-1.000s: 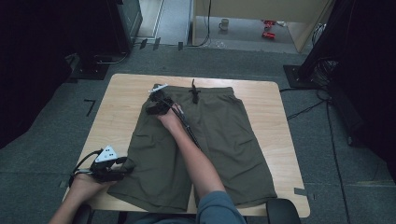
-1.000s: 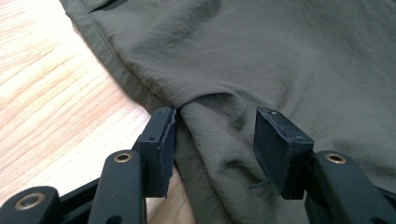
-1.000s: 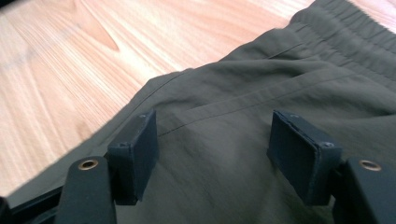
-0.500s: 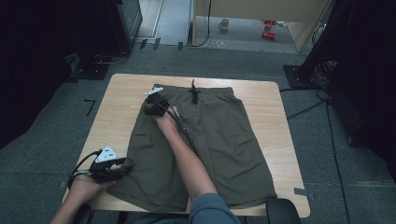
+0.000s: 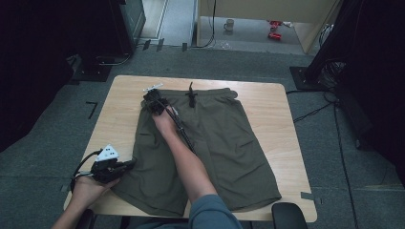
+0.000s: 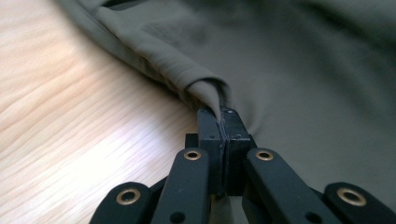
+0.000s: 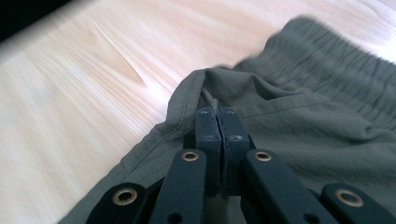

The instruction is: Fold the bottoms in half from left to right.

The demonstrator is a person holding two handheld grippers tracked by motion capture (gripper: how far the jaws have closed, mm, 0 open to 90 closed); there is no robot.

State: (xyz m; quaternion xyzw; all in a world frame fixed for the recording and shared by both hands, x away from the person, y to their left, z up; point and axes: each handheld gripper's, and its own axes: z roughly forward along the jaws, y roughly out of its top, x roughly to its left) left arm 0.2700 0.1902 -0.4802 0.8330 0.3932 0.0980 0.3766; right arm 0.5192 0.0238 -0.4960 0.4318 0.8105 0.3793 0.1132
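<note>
A wooden table (image 5: pixel 119 119) holds olive-green shorts (image 5: pixel 215 143) laid flat, long axis running away from the person, waistband at the far edge, 2 leg hems nearest. At the left, the left gripper (image 5: pixel 130 163) has just closed its jaws, pinching the left leg's side edge. Farther along, the right gripper (image 5: pixel 152 101) has just closed its jaws on the waistband's left corner. No readable writing shows.
</note>
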